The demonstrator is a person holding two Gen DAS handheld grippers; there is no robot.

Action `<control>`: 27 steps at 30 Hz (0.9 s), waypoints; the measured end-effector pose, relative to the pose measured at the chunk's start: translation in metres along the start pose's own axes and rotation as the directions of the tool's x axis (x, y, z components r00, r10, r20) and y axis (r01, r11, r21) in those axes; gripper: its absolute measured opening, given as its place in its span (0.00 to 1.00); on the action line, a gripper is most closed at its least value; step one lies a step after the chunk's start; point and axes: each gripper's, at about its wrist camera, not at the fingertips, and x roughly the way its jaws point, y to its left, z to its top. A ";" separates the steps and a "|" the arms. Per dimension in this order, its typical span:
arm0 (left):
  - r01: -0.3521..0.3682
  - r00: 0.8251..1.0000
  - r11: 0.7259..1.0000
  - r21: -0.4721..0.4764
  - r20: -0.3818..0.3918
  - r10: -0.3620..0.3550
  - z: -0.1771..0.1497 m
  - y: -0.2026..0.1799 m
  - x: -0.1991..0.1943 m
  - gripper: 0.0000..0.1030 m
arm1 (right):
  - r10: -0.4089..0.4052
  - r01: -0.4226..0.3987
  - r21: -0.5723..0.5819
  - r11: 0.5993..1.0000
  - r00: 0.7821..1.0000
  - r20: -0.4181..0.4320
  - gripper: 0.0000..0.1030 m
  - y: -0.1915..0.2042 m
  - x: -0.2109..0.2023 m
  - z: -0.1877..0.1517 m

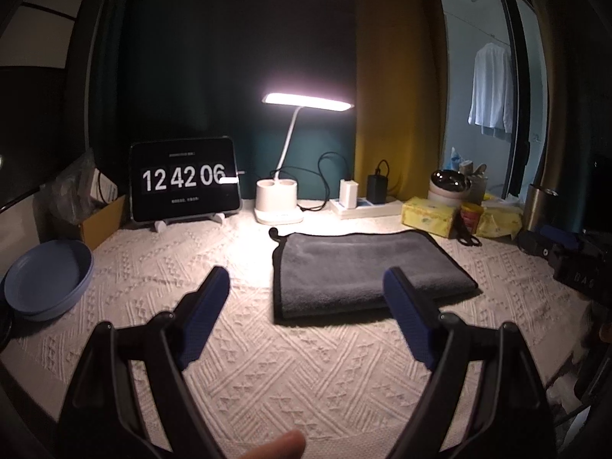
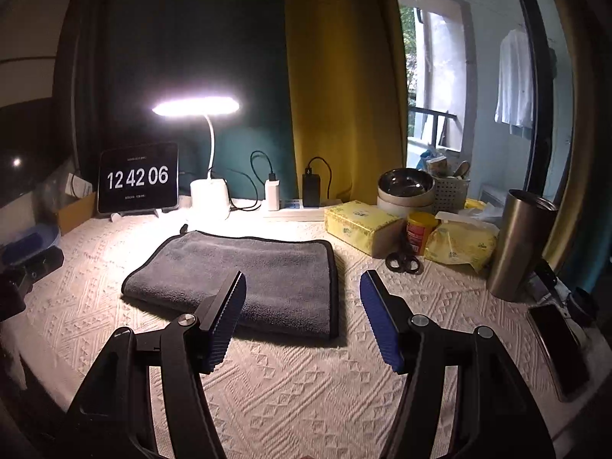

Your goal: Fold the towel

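A grey towel (image 1: 363,267) with black trim lies folded into a rectangle on the cream patterned tablecloth (image 1: 267,375); it also shows in the right wrist view (image 2: 252,275). My left gripper (image 1: 306,279) is open and empty, held above the cloth in front of the towel's near left edge. My right gripper (image 2: 302,287) is open and empty, hovering just before the towel's near right corner. The right gripper's body (image 1: 573,264) shows at the right edge of the left wrist view. Neither gripper touches the towel.
Behind the towel stand a tablet clock (image 1: 183,183), a lit desk lamp (image 1: 283,199), chargers on a power strip (image 1: 363,202). Yellow tissue packs (image 2: 363,225), scissors (image 2: 401,262), a red can (image 2: 419,229), bowls (image 2: 405,187), a steel tumbler (image 2: 520,244) and a phone (image 2: 558,348) crowd the right. A blue bowl (image 1: 46,279) sits left.
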 end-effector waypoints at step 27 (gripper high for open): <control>-0.005 0.977 1.000 0.026 0.211 0.000 -0.058 -0.020 -0.096 0.82 | 0.064 -0.058 -0.044 0.997 0.988 0.138 0.63 0.044 -0.087 -0.058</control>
